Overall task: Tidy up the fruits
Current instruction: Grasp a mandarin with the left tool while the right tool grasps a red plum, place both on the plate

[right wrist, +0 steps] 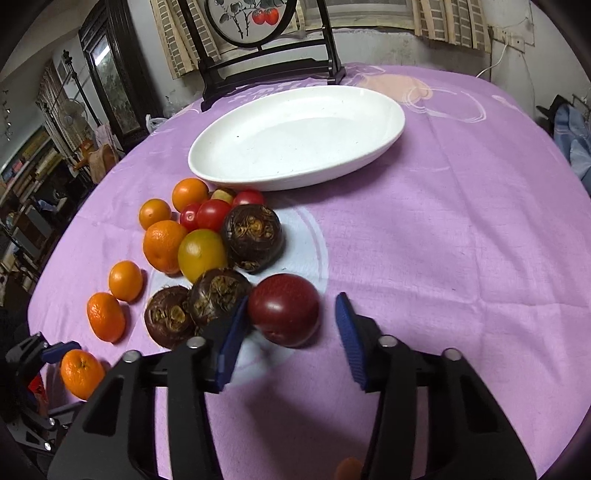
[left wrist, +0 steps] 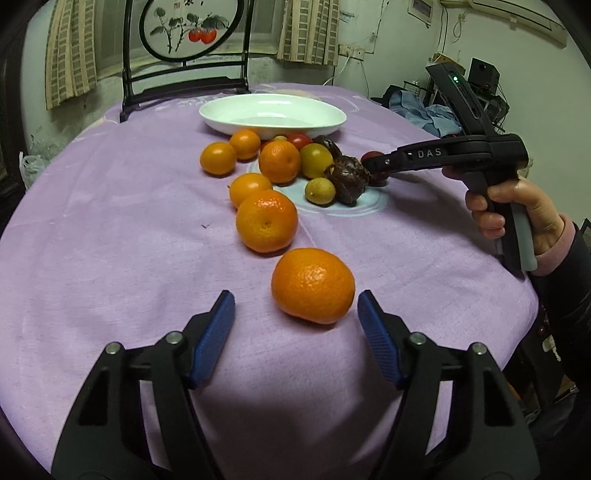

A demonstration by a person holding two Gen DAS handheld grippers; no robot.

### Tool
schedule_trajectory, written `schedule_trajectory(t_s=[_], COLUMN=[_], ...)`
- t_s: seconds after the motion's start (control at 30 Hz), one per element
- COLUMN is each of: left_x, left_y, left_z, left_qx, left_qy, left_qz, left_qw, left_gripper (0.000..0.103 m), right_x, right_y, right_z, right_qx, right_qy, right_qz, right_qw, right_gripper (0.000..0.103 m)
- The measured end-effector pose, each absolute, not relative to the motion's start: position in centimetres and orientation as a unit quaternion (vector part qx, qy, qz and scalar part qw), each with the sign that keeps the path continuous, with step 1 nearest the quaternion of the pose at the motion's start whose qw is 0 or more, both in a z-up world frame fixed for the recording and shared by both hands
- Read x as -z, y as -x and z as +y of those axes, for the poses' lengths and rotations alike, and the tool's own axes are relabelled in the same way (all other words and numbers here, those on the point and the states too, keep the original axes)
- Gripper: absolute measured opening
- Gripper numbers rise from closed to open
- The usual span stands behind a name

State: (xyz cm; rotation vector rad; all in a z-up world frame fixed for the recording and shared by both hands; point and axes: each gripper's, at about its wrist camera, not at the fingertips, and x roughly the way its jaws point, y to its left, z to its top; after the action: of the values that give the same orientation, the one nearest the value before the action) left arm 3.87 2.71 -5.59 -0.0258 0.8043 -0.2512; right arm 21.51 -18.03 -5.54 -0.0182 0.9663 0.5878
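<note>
Several fruits lie on a purple tablecloth before an empty white oval dish (left wrist: 273,127) (right wrist: 229,173). My left gripper (left wrist: 295,306) is open just above the cloth; the nearest orange (left wrist: 312,290) sits between its blue fingertips, nearer the right one, not squeezed. More oranges (left wrist: 266,220), a yellow-green fruit (left wrist: 320,190) and dark brown water chestnuts (left wrist: 347,177) lie beyond. My right gripper (right wrist: 291,310) is open around a dark red fruit (right wrist: 283,309); its left pad (right wrist: 232,332) touches or nearly touches it, the right pad stands apart. Water chestnuts (right wrist: 218,295), small tomatoes (right wrist: 212,214) and oranges (right wrist: 164,243) lie to its left.
A dark wooden stand with a round painted panel (left wrist: 184,29) (right wrist: 251,22) stands at the table's far edge behind the dish. Clothes and electronics (left wrist: 436,114) are piled beyond the table's right side. The cloth drops off at the near edge.
</note>
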Motion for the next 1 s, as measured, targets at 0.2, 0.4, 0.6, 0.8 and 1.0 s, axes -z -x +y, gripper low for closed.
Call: schedule_trajectory(t_s=[0.2, 0.4, 0.6, 0.8, 1.0], left_x=[5.9, 6.1, 6.0, 2.3, -2.4], left_y=[-4.9, -5.1, -4.9, -6.5, -15.2], left_z=[2.0, 1.3, 1.5, 2.7, 3.0], left_qx=[0.126, 0.118, 0.121, 0.152, 0.146], left_qy=[0.024, 0.007, 0.009, 0.03, 0.01], left_qz=[0.405, 0.41, 0.402, 0.367, 0.326], left_qw=[0.905, 0.905, 0.907, 0.917, 0.934], left_gripper=[0.066, 0.048, 0.045, 0.045, 0.045], right_x=[5.3, 5.0, 4.4, 2.3, 0.8], right_y=[-21.6, -21.2, -20.6, -22.2, -27.8], right_z=[-19.0, -19.6, -19.8, -19.0, -16.5], right_qx=[-0.288, -0.295, -0.298, -0.294, -0.259], right_qy=[-0.023, -0.036, -0.035, -0.038, -0.044], right_qz=[0.452, 0.446, 0.429, 0.393, 0.354], right_qw=[0.844, 0.844, 0.852, 0.87, 0.898], right_gripper=[0.039, 0.039, 0.039, 0.039, 0.039])
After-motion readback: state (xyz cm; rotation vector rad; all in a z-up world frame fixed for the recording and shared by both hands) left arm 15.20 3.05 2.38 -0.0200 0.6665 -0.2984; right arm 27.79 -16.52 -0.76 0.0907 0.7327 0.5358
